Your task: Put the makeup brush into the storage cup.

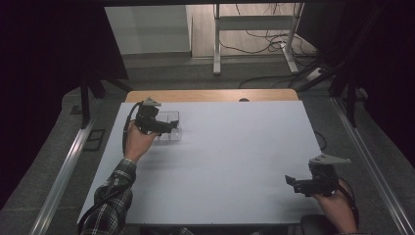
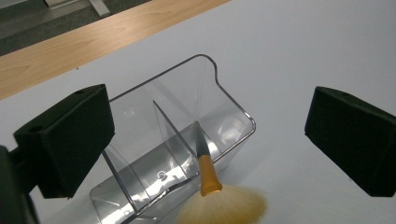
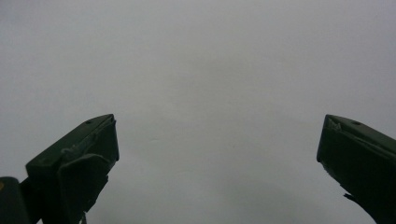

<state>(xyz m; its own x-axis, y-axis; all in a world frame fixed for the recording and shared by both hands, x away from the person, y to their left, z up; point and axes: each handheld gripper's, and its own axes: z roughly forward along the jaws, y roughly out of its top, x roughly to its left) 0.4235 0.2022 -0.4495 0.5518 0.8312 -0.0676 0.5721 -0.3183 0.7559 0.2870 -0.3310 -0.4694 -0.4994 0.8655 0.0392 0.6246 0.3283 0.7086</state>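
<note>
Fingers [image 2: 70,140] of the left gripper [image 2: 205,135] stand spread, pinching nothing, over the clear organizer [image 2: 187,93] at ten o'clock on the white tabletop [image 1: 235,147]. A makeup brush [image 2: 208,175] stands in its compartment, bristles up. The right gripper [image 1: 299,183], at four o'clock, is spread too.

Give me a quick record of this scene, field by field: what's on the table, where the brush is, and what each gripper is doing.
surface: white table with a wooden strip along the far edge
container: clear plastic organizer with dividers, at the far left of the table
brush: makeup brush, orange ferrule, dark handle down in a compartment of the organizer, pale bristles sticking out over the rim
left gripper: jaws open on either side of the organizer, touching neither it nor the brush
right gripper: open, nothing between the jaws, over bare table at the near right
</note>
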